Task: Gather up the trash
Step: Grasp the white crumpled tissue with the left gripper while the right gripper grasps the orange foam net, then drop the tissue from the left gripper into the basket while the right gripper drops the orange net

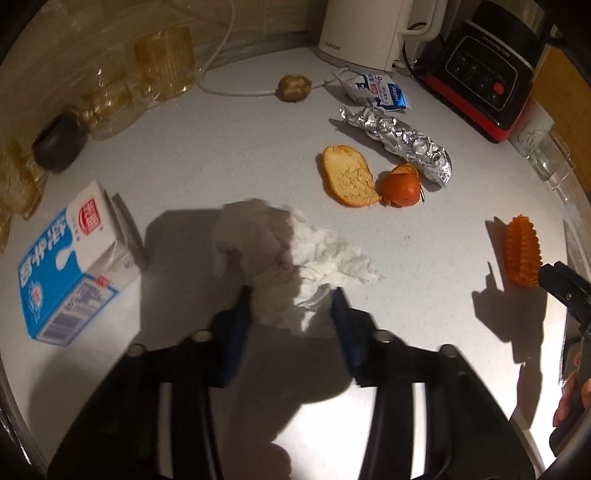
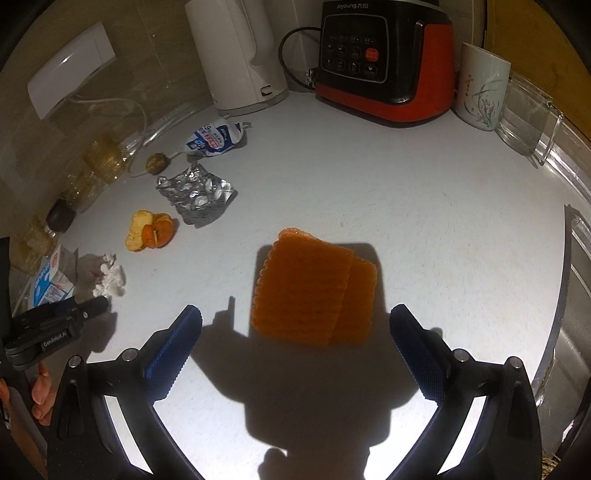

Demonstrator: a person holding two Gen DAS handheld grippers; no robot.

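We see a crumpled white tissue (image 1: 295, 258) lying toward the worktop's (image 1: 236, 155) near edge, loose and ragged, with a faint pinkish stain at its middle. The left gripper (image 1: 291, 302) points steeply down at it, its blue fingers (image 1: 240, 314) on either side of the tissue's near end; the picture is blurred there, so we cannot tell whether the pads actually press it. Beside it, toward the left edge, lies a blue-and-white milk carton (image 1: 70, 266). Farther back sit orange peel (image 1: 400, 184), crushed foil (image 1: 399, 142) and a squashed white pouch (image 1: 376, 90) near the kettle (image 1: 365, 33). Toward the right edge lies a ridged orange sponge (image 2: 314, 288). The right gripper (image 2: 295, 332) hangs over it with its jaws wide apart, touching nothing.
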